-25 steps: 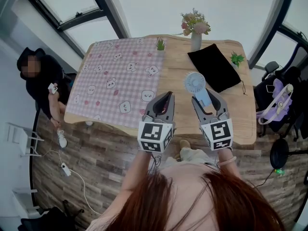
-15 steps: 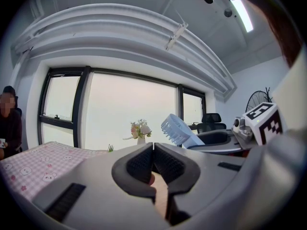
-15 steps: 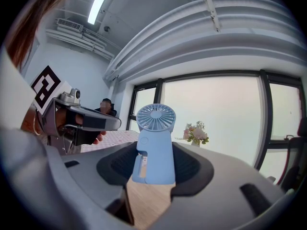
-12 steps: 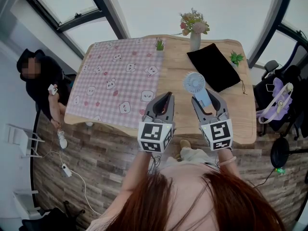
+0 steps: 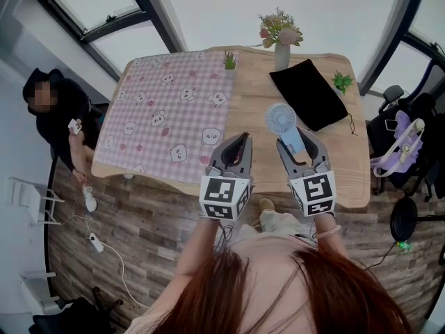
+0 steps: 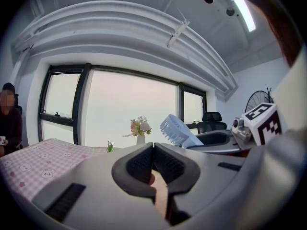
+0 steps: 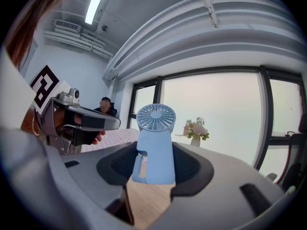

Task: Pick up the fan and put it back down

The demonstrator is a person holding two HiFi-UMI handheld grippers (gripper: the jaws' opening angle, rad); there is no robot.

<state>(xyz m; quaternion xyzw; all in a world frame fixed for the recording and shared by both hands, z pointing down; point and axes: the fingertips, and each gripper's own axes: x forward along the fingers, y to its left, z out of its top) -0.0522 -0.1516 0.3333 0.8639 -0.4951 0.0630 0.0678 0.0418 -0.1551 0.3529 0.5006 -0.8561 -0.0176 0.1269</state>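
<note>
**Site Finding: Fan Held in Right Claw Over the Desk's Near Edge**

The wooden desk point(image 5: 254, 117) takes up the middle of the head view. A pink checked cloth point(image 5: 167, 117) printed with small animal faces covers its left half, out to the left edge. A seated person point(image 5: 59, 113) in dark clothing is beyond that edge, apart from the desk. A flat black pouch point(image 5: 309, 94) lies at an angle in the far right part, with its long side running toward the right edge.

Both claws are over the near edge, side by side and apart. The left claw point(image 5: 240, 139) point(image 6: 153, 150) has its jaws pressed together with nothing between them. The right claw point(image 5: 297, 141) point(image 7: 154, 153) is spread wide and pinching the handle of the fan, a pad on either side.

A vase of flowers point(image 5: 281, 40) stands at the far edge, just beyond the pouch.

The fan point(image 5: 281, 120) point(image 7: 154, 143) is light blue with a round grille. It sits in the right claw above the desk's near right part — head upward, with bare wood visible under its base. In the left gripper view it leans left.

Two small green plants are on the desk — one point(image 5: 231, 62) at the far edge by the cloth, the other point(image 5: 341, 83) near the far right corner.
</note>
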